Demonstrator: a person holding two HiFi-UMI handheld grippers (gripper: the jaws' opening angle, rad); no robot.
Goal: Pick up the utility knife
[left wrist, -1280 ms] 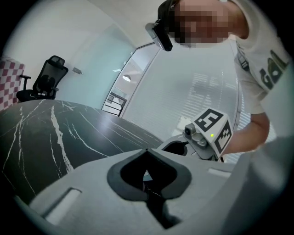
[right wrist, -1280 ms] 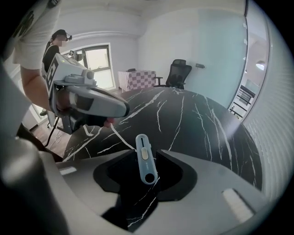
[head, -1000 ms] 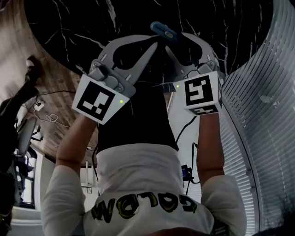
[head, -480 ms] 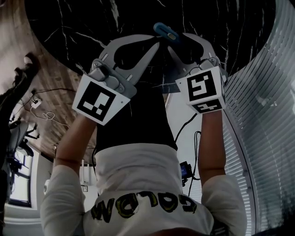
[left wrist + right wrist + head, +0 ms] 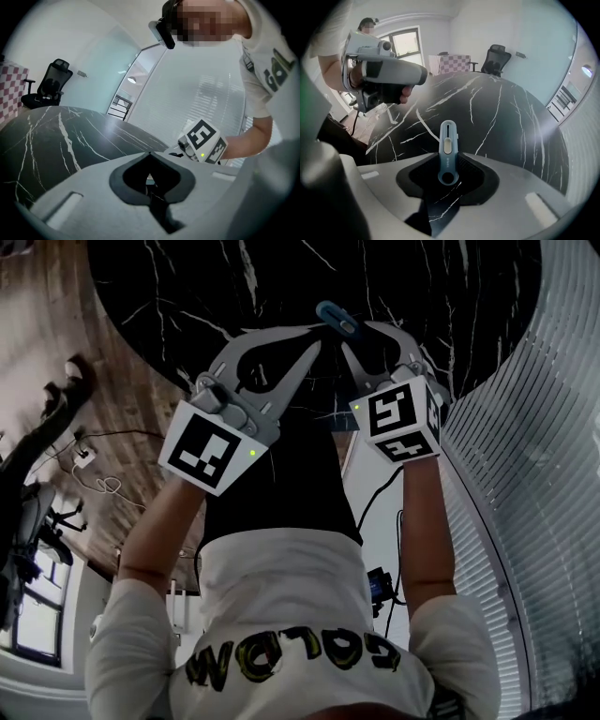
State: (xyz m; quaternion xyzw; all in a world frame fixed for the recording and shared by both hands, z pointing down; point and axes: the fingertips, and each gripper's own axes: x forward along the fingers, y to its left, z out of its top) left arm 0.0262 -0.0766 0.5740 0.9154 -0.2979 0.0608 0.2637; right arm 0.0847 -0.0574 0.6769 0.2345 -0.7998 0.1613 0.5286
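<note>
closing just now on the knife (image 5: 447, 145), your right hand-held gripper (image 5: 448, 158) grips only its holed end; lifted, it may pivot and drop. left hand-held gripper (image 5: 150, 154): shut, empty.

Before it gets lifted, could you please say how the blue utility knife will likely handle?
The utility knife looks like a slim, rigid plastic body, so it is probably stiff and light. Lying flat on the polished marble table, it may slide rather than roll if nudged. Its smooth, narrow sides could slip in a loose grip.
</note>
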